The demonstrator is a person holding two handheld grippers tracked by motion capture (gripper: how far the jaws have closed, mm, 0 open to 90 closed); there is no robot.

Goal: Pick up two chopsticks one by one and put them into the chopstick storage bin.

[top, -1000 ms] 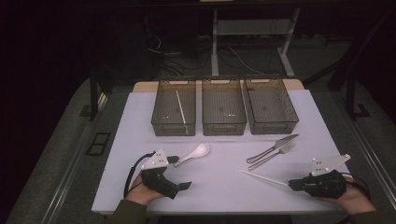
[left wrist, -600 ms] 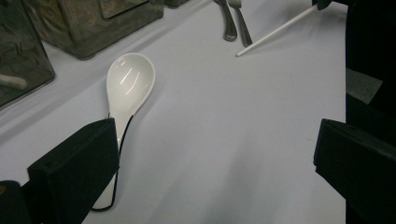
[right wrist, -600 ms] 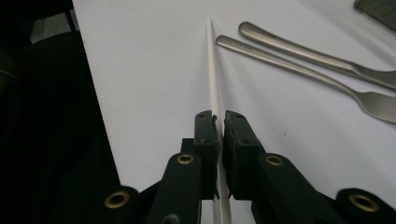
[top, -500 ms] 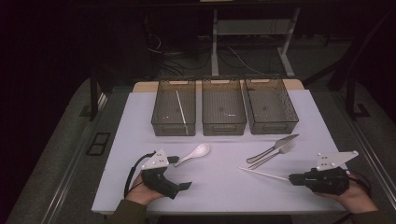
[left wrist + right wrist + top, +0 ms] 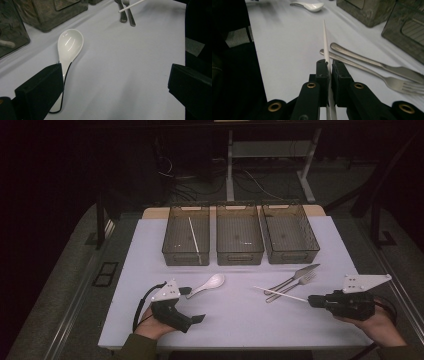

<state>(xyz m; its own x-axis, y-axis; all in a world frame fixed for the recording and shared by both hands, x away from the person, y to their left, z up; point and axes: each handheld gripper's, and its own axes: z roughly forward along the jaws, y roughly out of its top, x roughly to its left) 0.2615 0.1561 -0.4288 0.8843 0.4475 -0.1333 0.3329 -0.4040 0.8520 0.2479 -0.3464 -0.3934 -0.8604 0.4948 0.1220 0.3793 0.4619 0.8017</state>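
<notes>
My right gripper [image 5: 313, 300] [image 5: 329, 64] is shut on a white chopstick [image 5: 280, 293] [image 5: 325, 42], which sticks out to the left, just above the white table mat [image 5: 240, 320]. A metal knife [image 5: 295, 276] [image 5: 367, 60] and fork [image 5: 296, 284] [image 5: 387, 80] lie beside it. My left gripper [image 5: 192, 304] rests at the front left with its jaws wide open. A white ceramic spoon [image 5: 209, 284] [image 5: 68, 47] lies by its left jaw. Three dark bins stand in a row at the back; the left bin [image 5: 186, 240] holds another white chopstick [image 5: 194, 238].
The middle bin [image 5: 239, 237] and right bin [image 5: 290, 237] look empty. The mat's front edge runs just past both hands. Beyond the table are dark floor, cables and desk legs.
My right gripper has risen a little with the chopstick in it, so the chopstick's tip is off the mat. The left gripper has stayed still.
</notes>
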